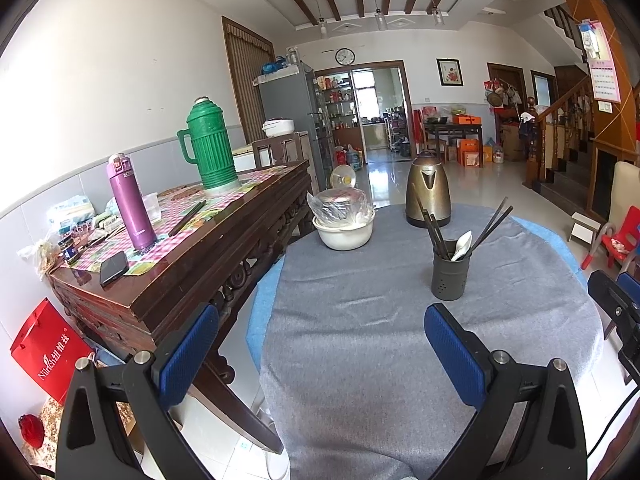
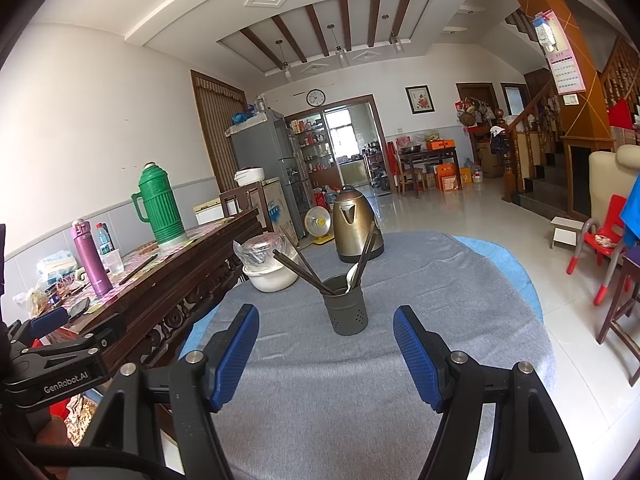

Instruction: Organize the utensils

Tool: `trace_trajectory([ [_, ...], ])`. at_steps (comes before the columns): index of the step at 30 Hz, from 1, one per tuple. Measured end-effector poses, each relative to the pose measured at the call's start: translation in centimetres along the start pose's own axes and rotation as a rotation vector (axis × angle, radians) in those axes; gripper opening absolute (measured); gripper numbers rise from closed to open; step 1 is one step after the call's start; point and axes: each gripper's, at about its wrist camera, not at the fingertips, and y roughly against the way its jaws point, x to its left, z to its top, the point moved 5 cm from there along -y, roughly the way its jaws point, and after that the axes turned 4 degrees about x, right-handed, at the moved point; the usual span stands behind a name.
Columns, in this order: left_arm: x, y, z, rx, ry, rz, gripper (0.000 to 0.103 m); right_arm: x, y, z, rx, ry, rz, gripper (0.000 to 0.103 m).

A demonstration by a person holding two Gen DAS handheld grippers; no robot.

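Check the dark perforated holder (image 2: 346,307), upright on the grey-clothed tabletop (image 2: 460,312), in front of the kettle (image 2: 357,225), beside the covered white bowl (image 2: 271,276). Contains dark chopsticks (image 2: 304,271) splayed outward and a white spoon (image 2: 352,274). Left tongs (image 1: 320,354) and right tongs (image 2: 325,356): spread wide, empty, short of holder. Advance centred; avoid tipping holder; judged near completion.

Left gripper (image 1: 320,352), right gripper (image 2: 326,354): both jaws wide, empty, angled slightly down.
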Motion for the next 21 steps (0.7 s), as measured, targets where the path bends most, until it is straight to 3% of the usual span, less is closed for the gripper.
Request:
trace_trajectory([
  [21, 0.08, -0.24, -0.31, 0.010, 0.005, 0.001, 0.102, -0.01, 0.05, -0.01, -0.003, 0.004, -0.001, 0.073],
])
